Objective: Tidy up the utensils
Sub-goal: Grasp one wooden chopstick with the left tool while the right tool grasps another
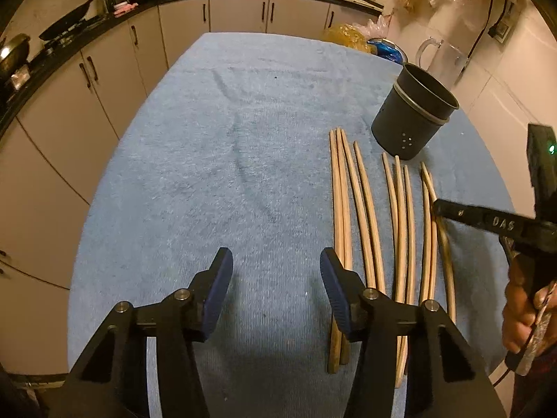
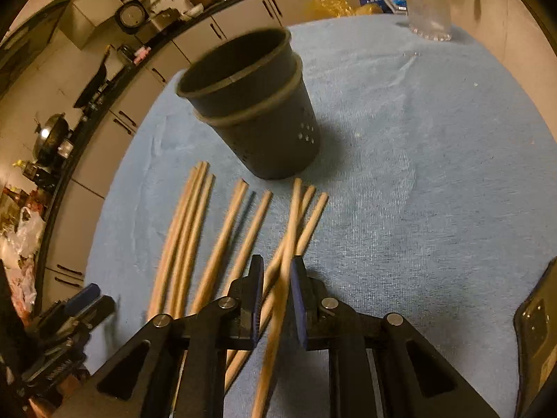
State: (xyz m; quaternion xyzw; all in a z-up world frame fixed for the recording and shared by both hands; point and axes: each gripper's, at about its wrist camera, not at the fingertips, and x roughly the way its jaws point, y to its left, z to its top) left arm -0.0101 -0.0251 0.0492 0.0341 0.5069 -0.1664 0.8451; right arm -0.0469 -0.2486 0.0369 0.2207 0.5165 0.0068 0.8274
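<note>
Several wooden chopsticks lie side by side on the blue towel. A dark utensil cup stands upright just beyond their far tips. My right gripper is at the rightmost of them, its narrow jaws shut on one blurred chopstick that tilts up over the gripper body. A second stick crosses under it. My left gripper hovers left of the row, open with only towel between its pads. Its blue pad shows at the lower left.
A clear glass jug stands at the table's far right, with yellow and blue bags behind the far edge. A dark flat device lies at the near right. Cabinets and a cluttered black counter run along the left and back.
</note>
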